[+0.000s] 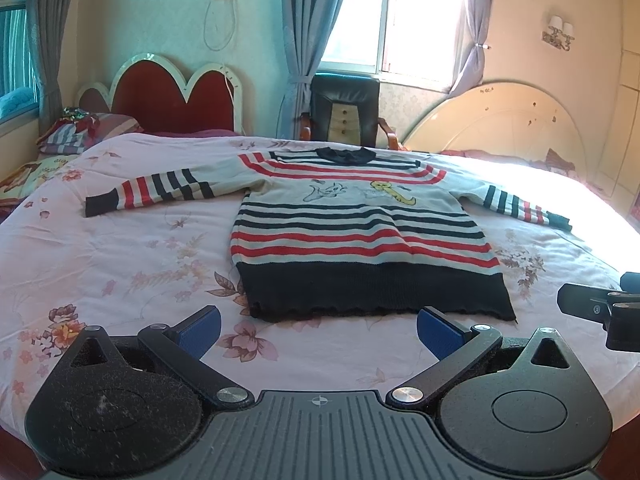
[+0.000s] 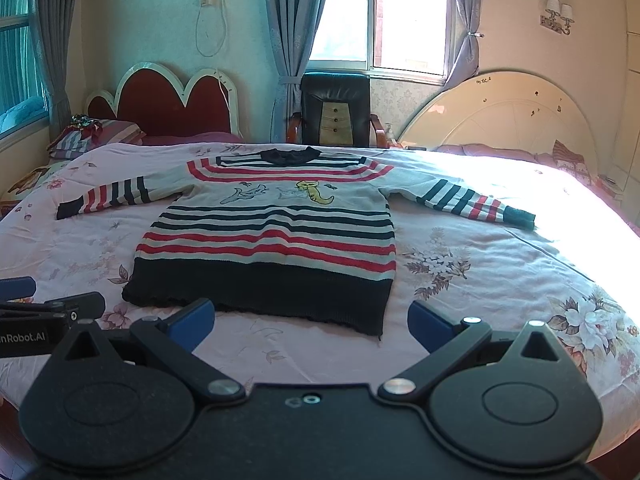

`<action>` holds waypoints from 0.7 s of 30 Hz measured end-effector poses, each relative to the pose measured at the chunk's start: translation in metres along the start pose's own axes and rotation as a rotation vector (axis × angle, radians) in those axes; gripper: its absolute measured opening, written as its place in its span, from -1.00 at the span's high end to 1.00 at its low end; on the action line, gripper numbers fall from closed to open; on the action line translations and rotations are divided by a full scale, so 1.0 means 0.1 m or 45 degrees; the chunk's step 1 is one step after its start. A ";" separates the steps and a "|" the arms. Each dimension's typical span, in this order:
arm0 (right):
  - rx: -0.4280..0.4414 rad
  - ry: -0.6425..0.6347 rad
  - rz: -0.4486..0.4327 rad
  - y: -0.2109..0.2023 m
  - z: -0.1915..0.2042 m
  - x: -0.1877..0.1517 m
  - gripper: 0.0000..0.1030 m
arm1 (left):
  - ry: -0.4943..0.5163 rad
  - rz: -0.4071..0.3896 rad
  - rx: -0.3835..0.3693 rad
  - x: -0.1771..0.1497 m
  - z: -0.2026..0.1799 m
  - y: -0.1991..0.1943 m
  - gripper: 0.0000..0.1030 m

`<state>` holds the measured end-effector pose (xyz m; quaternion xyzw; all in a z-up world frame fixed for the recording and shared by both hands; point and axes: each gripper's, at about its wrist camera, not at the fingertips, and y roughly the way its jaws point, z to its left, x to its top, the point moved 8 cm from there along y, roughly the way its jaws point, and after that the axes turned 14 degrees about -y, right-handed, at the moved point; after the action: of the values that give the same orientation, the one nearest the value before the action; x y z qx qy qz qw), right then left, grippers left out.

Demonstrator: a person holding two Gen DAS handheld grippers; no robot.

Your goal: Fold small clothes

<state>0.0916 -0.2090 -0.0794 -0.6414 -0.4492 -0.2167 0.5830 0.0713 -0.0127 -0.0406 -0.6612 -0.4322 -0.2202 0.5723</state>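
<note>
You have 1 sweater (image 1: 352,236) lying flat on the flowered bedspread (image 1: 120,264), front up, both sleeves spread wide: pale knit with red and dark stripes, 2 cartoon animals on the chest and a dark hem. Your 2 claws, left gripper (image 1: 319,334) and right gripper (image 2: 311,326), both hang released with nothing between the jaws, just short of that hem, the sweater straight ahead of each.

1. A striped sweater (image 2: 272,236) lies flat on the floral bedspread (image 2: 460,280), sleeves spread towards the bed's left and right edges, dark hem towards the near edge.
2. The right gripper (image 2: 311,324) hovers over the near edge, blue pads (image 2: 192,322) wide apart, empty.
3. The left gripper (image 2: 16,286) shows partly at far left.
4. A black chair (image 2: 336,108) stands beyond the far edge.
</note>
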 end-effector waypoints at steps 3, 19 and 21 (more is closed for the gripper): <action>0.003 0.001 0.000 0.00 0.00 -0.01 -0.98 | 0.001 0.002 0.002 0.00 0.00 0.00 -1.00; 0.011 0.032 0.015 0.08 -0.04 -0.05 -0.98 | -0.016 0.046 -0.024 -0.02 -0.08 0.12 -1.00; 0.009 0.062 0.020 0.13 -0.13 -0.06 -0.98 | -0.055 0.053 -0.060 0.03 -0.09 0.20 -1.00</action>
<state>0.1028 -0.2224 -0.0886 -0.6373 -0.4306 -0.2259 0.5978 0.0912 -0.0202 -0.0476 -0.6879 -0.4252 -0.2042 0.5515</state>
